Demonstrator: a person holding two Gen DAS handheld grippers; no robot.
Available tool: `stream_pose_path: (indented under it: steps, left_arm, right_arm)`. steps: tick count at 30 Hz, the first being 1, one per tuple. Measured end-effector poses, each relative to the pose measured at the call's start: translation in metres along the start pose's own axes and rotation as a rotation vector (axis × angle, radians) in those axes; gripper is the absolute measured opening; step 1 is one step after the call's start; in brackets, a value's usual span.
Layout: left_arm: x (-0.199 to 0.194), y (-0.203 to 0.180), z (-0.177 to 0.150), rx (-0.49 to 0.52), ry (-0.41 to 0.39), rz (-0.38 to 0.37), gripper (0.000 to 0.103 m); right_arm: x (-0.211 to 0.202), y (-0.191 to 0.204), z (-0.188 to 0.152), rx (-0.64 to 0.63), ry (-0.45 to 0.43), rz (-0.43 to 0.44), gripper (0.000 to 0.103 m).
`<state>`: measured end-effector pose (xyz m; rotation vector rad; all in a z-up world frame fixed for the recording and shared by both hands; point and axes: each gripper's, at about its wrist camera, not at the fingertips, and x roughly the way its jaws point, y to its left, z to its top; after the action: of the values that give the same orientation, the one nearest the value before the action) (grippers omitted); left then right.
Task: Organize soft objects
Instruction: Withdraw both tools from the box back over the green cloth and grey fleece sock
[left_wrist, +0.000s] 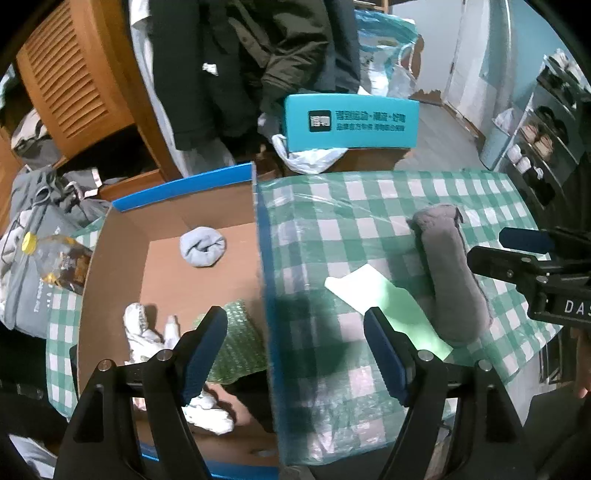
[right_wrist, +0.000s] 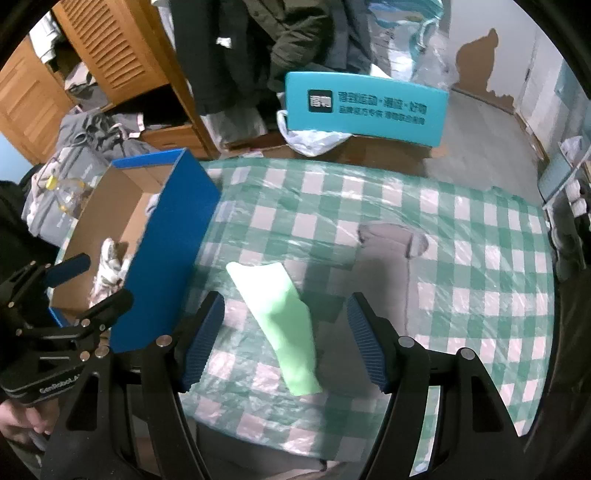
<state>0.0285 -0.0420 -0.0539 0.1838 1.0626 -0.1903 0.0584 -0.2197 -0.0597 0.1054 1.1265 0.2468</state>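
Both grippers angle steeply down over a green-checked tablecloth (right_wrist: 480, 229), fingers spread and empty. The left gripper (left_wrist: 295, 354) straddles the blue wall of an open cardboard box (left_wrist: 264, 258); the right gripper (right_wrist: 286, 341) hangs above a pale green sock (right_wrist: 284, 325) lying just beside that box. Beyond the sock lies a grey sock (right_wrist: 391, 240). Only the left view looks into the box, showing a rolled light-blue sock (left_wrist: 202, 246), a crumpled white sock (left_wrist: 142, 330) and a green knitted piece (left_wrist: 232, 343) partly hidden by a finger. The right view catches just the white sock. A hand's edge shows at the lower left, blurred.
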Motion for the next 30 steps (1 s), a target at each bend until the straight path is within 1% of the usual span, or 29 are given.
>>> stream_pose_path:
  steps: [9, 16, 30]
  left_arm:
    - [0.013, -0.027, 0.004, 0.033, 0.031, -0.003, 0.080]
    - [0.032, -0.038, 0.009, 0.039, 0.062, 0.005, 0.080]
    - [0.073, -0.064, 0.018, 0.080, 0.130, 0.002, 0.081]
  right_arm:
    - [0.008, -0.030, -0.006, 0.051, 0.022, -0.030, 0.069]
    - [0.022, -0.044, -0.010, 0.082, 0.054, -0.050, 0.069]
    - [0.073, -0.063, -0.007, 0.115, 0.143, -0.115, 0.069]
